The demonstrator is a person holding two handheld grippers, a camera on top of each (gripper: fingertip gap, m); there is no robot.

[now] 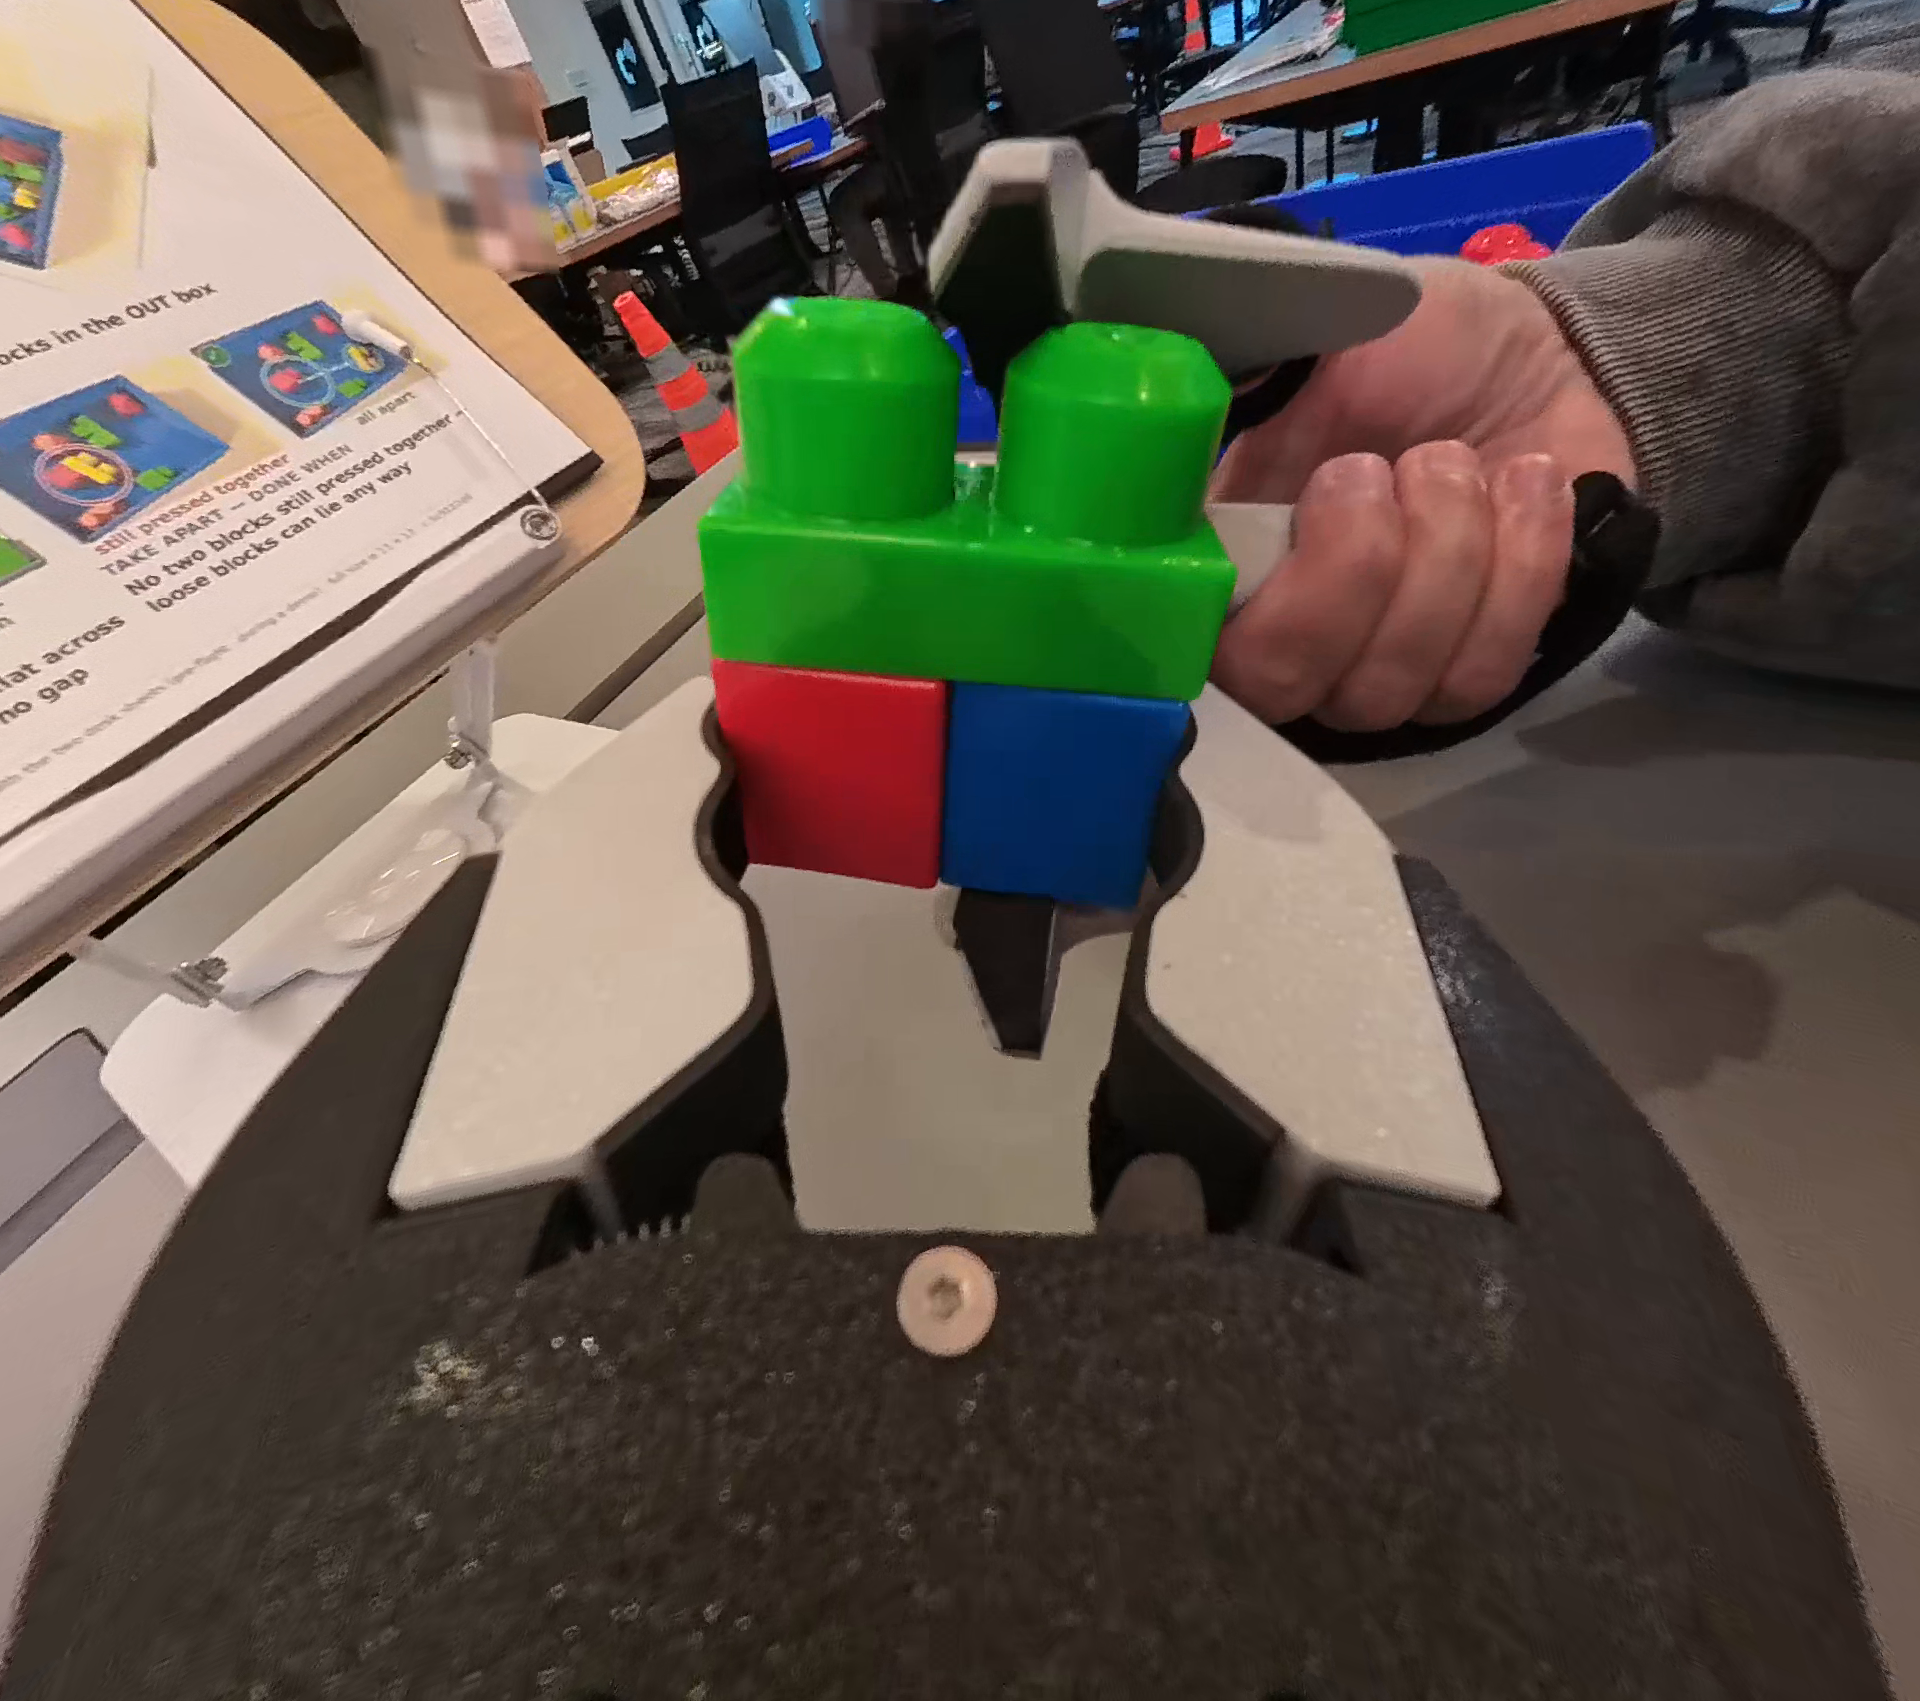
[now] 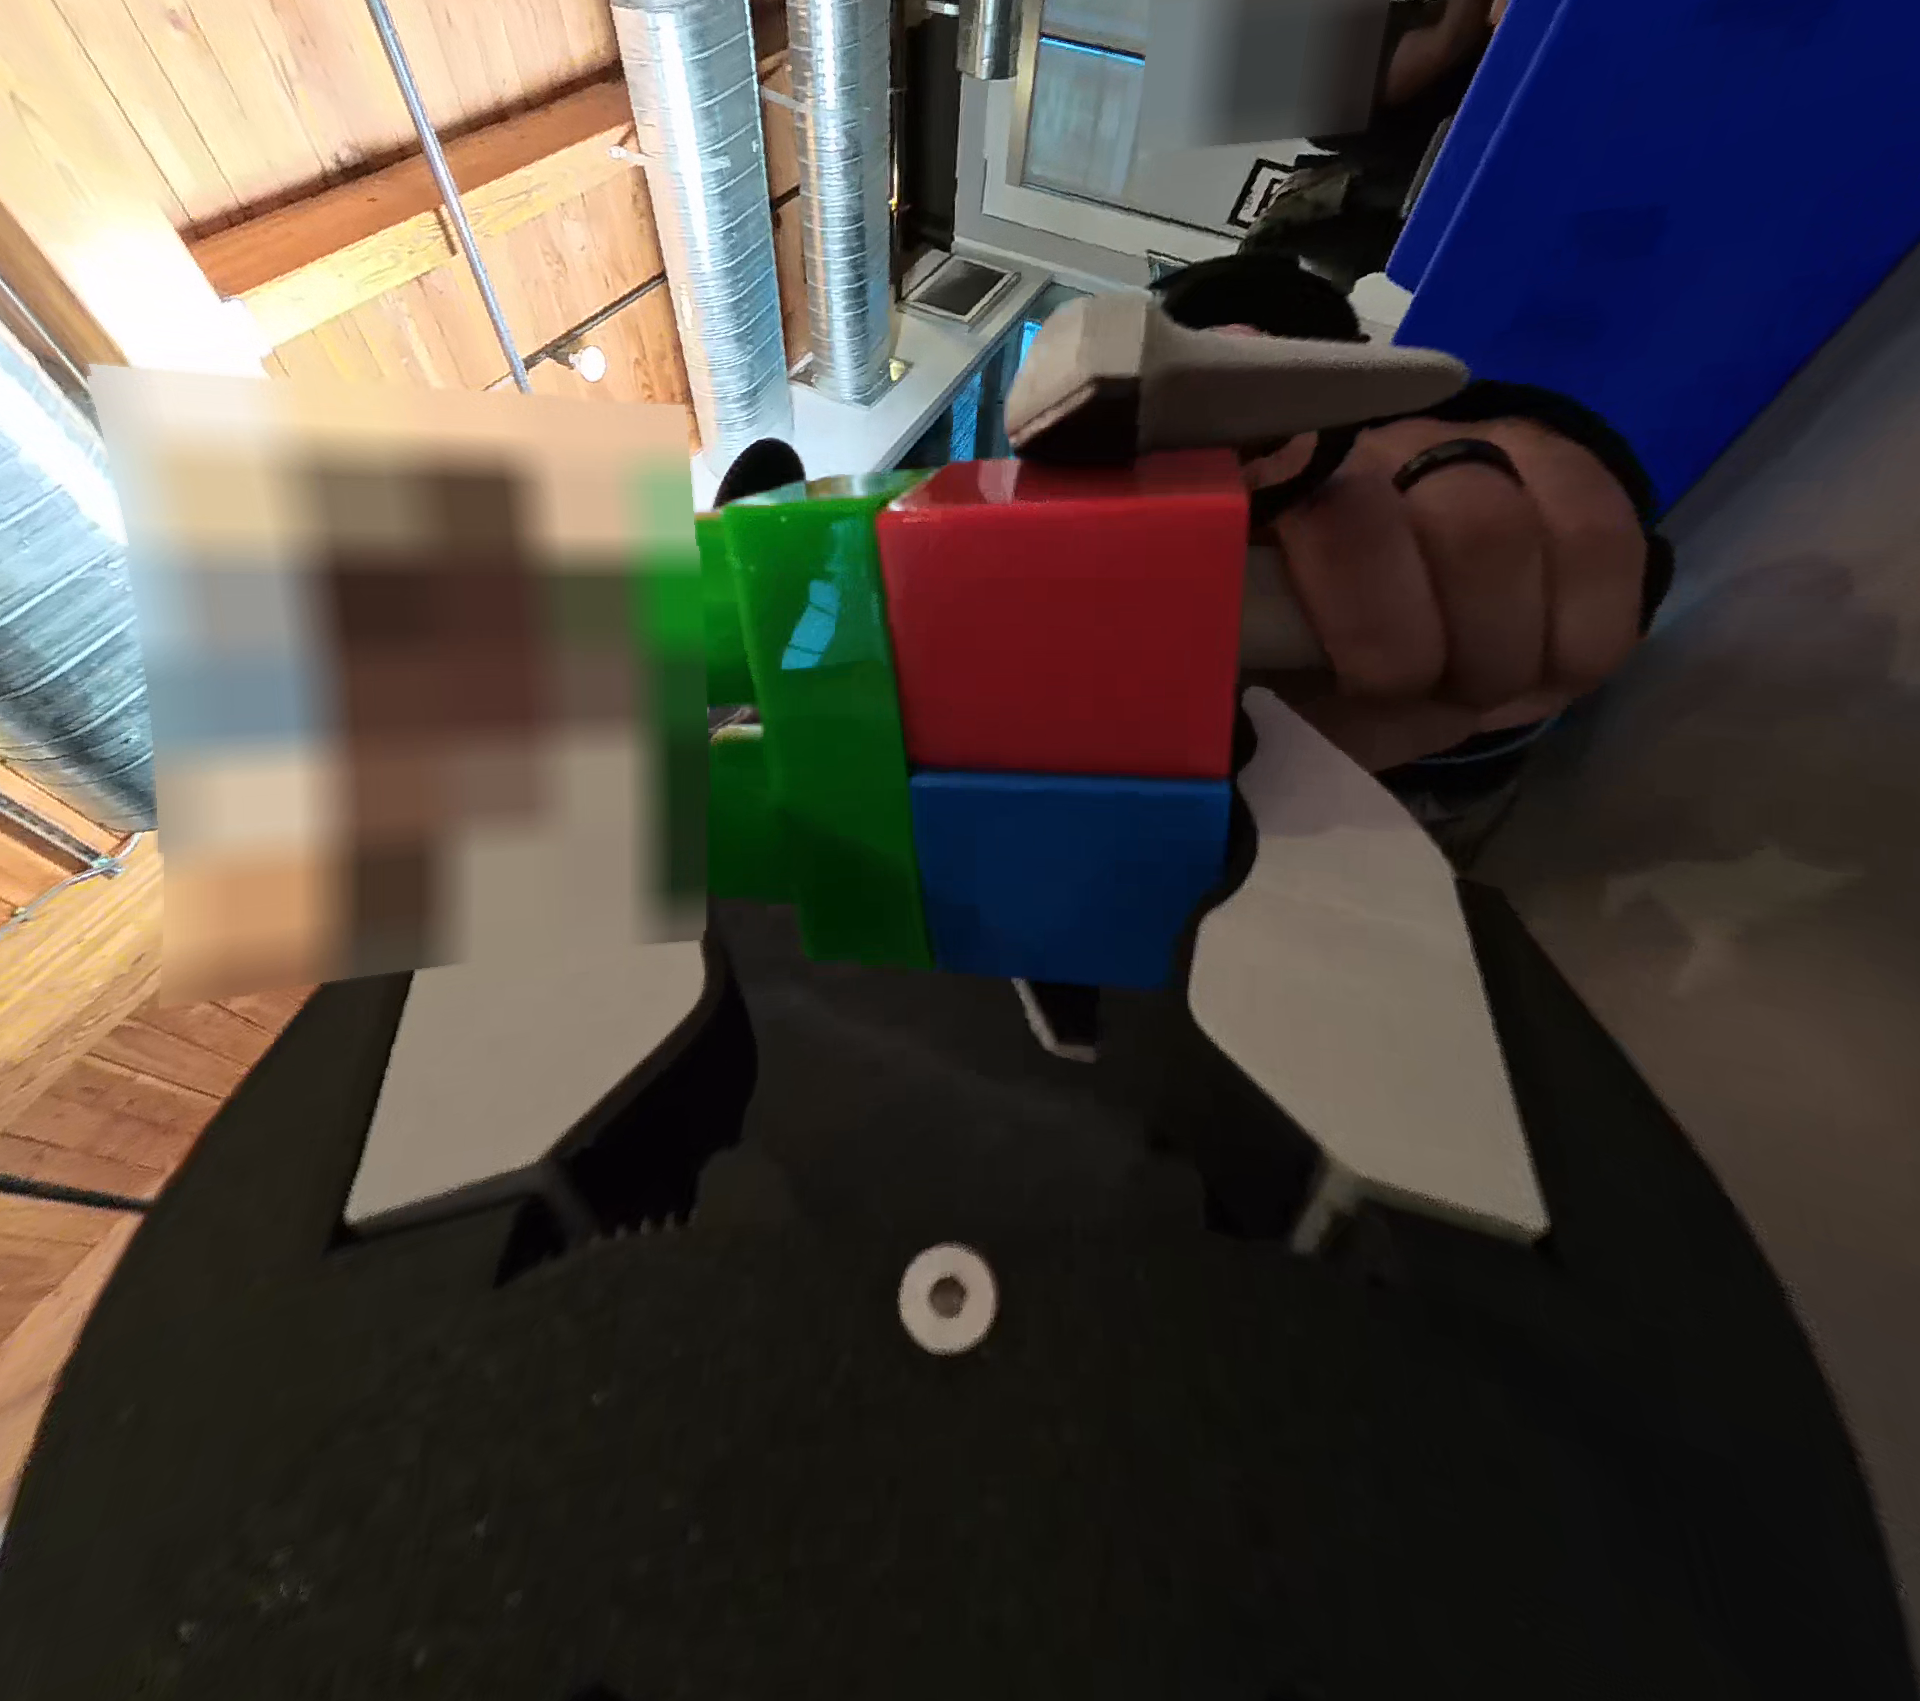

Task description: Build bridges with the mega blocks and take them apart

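The left gripper (image 1: 951,778) is closed on the block stack (image 1: 966,685). One finger presses the outer side of the red block (image 1: 842,768) and the other the outer side of the blue block (image 1: 1060,789). These two blocks sit side by side and touch. The green block (image 1: 966,602) lies across both of them, with its two studs pointing up. The stack is held in the air above the grey table (image 1: 1662,924).

Only the left wrist view shows the instruction sheet (image 1: 208,404) on its stand, close on the left. It also shows the right hand (image 1: 1434,529) in a grey sleeve (image 1: 1766,352), a blue bin (image 1: 1455,197) behind it, and orange cones (image 1: 686,394) farther back.

Only the right wrist view shows the wooden ceiling (image 2: 260,41) and the metal ducts (image 2: 686,93). There the stack appears turned on its side, with the green block to the left. The left hand (image 2: 1455,591) wears a dark ring.

The right gripper (image 2: 966,872) reaches around the stack from the studs to the underside. Its one finger (image 2: 1351,976) touches the bottom edge of the blue block. The other fingertip is under a blurred patch, so I cannot tell if this claw grips or only surrounds. To the right of the stack the table is open.
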